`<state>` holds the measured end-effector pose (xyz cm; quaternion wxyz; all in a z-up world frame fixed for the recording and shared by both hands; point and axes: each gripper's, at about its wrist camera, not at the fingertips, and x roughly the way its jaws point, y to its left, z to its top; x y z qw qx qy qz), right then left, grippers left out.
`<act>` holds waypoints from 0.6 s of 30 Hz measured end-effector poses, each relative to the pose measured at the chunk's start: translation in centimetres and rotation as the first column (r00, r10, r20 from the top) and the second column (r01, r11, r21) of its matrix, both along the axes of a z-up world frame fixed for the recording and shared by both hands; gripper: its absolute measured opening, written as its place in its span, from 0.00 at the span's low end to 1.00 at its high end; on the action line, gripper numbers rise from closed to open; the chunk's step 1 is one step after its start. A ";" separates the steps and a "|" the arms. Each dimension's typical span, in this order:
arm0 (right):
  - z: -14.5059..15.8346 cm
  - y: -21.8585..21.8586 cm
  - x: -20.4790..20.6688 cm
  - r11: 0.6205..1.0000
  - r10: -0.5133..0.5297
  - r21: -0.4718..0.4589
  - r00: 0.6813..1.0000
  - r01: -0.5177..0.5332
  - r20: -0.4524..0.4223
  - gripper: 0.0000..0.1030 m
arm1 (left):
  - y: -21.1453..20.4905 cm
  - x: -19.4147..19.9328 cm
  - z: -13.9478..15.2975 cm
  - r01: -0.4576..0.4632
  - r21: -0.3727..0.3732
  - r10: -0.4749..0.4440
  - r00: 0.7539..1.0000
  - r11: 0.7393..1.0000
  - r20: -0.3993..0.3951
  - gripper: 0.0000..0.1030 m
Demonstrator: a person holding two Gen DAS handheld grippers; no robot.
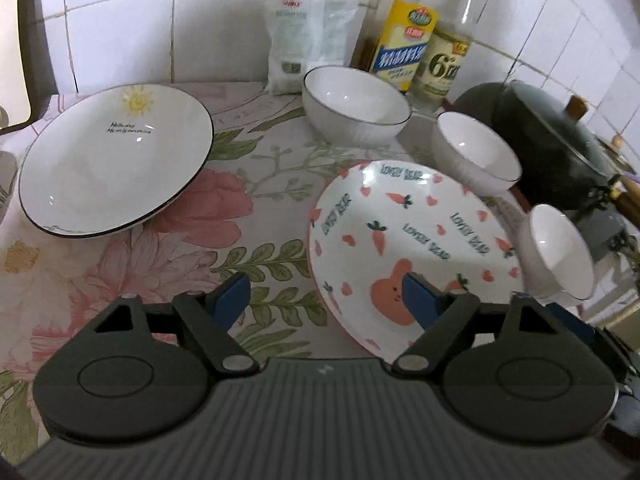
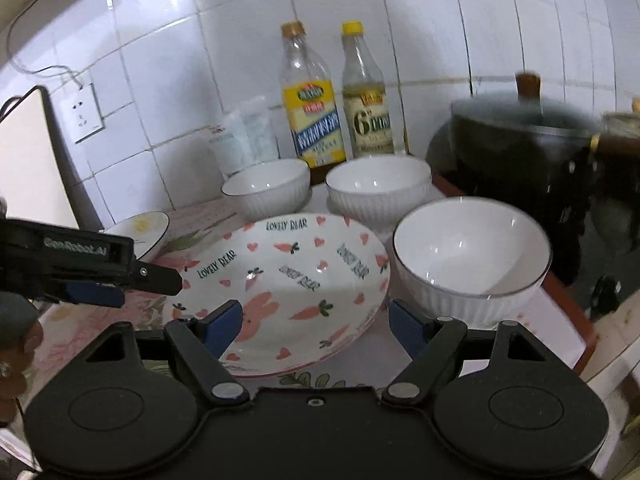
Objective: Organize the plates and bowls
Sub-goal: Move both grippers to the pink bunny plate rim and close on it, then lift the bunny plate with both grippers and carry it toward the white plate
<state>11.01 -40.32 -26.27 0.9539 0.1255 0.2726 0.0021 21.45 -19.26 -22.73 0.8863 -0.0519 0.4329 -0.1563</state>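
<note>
A white plate with a sun print (image 1: 114, 160) lies at the left of the flowered counter, also in the right wrist view (image 2: 142, 230). A bear-and-carrot plate (image 1: 404, 240) (image 2: 288, 280) lies in the middle. Three white ribbed bowls stand near it: one at the back (image 1: 356, 104) (image 2: 266, 188), one mid-right (image 1: 476, 152) (image 2: 378, 188), one nearest the right edge (image 1: 560, 252) (image 2: 472, 260). My left gripper (image 1: 324, 300) is open, hovering over the bear plate's left rim. My right gripper (image 2: 316, 324) is open above that plate's near edge.
Two bottles (image 2: 312, 96) (image 2: 366, 92) and a plastic bag (image 1: 304, 36) stand against the tiled wall. A dark pot with a lid (image 1: 560, 136) sits at the right. The counter (image 2: 560, 320) ends just right of the nearest bowl. A wall socket (image 2: 84, 114) is at the left.
</note>
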 end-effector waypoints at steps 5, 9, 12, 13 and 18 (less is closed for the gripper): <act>-1.5 -0.8 1.0 0.997 -0.011 0.072 0.999 0.013 -0.032 0.74 | -0.9 1.2 -2.0 -0.006 0.023 0.007 0.999 1.000 -0.032 0.54; -2.1 -0.8 1.5 0.998 -0.027 0.051 1.000 0.027 0.000 0.65 | -1.0 1.7 -2.8 -0.005 0.002 0.005 0.998 1.000 -0.062 0.46; -2.5 -1.0 1.9 0.996 -0.042 0.075 0.999 0.042 0.002 0.60 | -1.2 1.7 -3.0 -0.001 0.002 0.001 0.999 1.000 -0.052 0.35; -2.6 -1.0 2.1 0.995 -0.050 0.081 0.999 0.050 -0.003 0.56 | -1.4 1.7 -3.0 0.001 0.012 0.000 0.999 1.000 -0.045 0.33; -3.6 -1.4 2.9 0.989 -0.083 0.121 0.995 0.088 -0.047 0.33 | -1.3 1.5 -3.2 -0.017 -0.032 0.016 0.999 0.999 -0.047 0.22</act>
